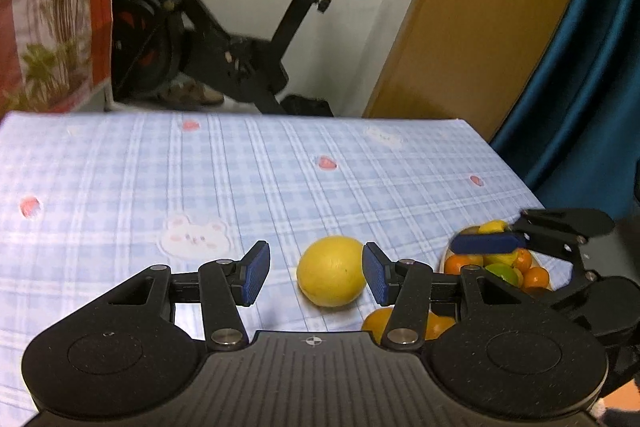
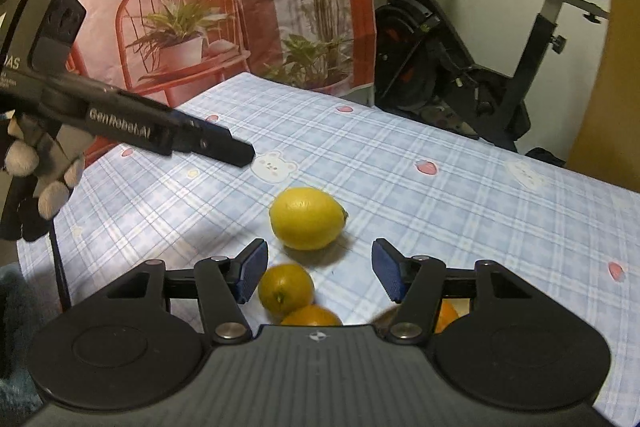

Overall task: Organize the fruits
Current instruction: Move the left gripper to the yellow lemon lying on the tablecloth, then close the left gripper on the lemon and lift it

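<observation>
Close under my left gripper (image 1: 316, 273) sits the lemon (image 1: 331, 271), on the blue checked tablecloth (image 1: 160, 167), between half-open jaws that hold nothing; the right pad looks just at its skin, the left stands clear. I judge the step is picking this lemon for the fruit bowl (image 1: 496, 267), near on the right. I would centre the jaws, lower, then close gently, since it may roll. My right gripper (image 2: 320, 273) is half-open and empty above a smaller yellow fruit (image 2: 285, 289).
</observation>
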Tool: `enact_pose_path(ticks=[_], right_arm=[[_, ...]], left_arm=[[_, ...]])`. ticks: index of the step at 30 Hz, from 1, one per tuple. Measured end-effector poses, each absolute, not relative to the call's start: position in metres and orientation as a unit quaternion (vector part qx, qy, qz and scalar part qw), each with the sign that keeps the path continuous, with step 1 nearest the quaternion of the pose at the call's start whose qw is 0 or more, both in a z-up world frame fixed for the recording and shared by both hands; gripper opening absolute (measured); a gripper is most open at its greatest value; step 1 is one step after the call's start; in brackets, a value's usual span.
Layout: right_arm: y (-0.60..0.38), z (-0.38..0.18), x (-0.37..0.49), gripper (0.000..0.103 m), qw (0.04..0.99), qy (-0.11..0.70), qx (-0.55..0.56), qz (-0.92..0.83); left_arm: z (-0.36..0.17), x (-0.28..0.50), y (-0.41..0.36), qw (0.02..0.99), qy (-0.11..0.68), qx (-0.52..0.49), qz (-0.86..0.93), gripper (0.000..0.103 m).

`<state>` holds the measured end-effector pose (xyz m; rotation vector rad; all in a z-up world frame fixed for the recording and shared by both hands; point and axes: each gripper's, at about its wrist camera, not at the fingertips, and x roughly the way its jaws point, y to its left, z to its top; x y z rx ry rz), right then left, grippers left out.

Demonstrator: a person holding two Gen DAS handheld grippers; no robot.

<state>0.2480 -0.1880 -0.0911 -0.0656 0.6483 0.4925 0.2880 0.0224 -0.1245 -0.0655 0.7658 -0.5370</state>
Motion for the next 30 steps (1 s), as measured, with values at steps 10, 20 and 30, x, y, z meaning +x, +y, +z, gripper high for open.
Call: enact_pose_path(ticks=[10,20,30], right_arm=[[-0.151,-0.114,0.305,0.071,0.895,0.370,-0.050,0.242],[-0.139,-0.127,0.335,0.071,0.879,0.403,-0.037,0.251],[-0.139,-0.130,0.337,0.071,0.876,0.410,-0.039,0.250]], left_arm=[[-0.159,0.321,0.038,0.854,0.416,-0.136,-0.281,0.064],[-0.187,0.339,0.022,0.834,0.436,-0.152,-0.304,0.064],[-0.198,0.343,0.009,0.833,0.438,-0.144,-0.305,0.060]])
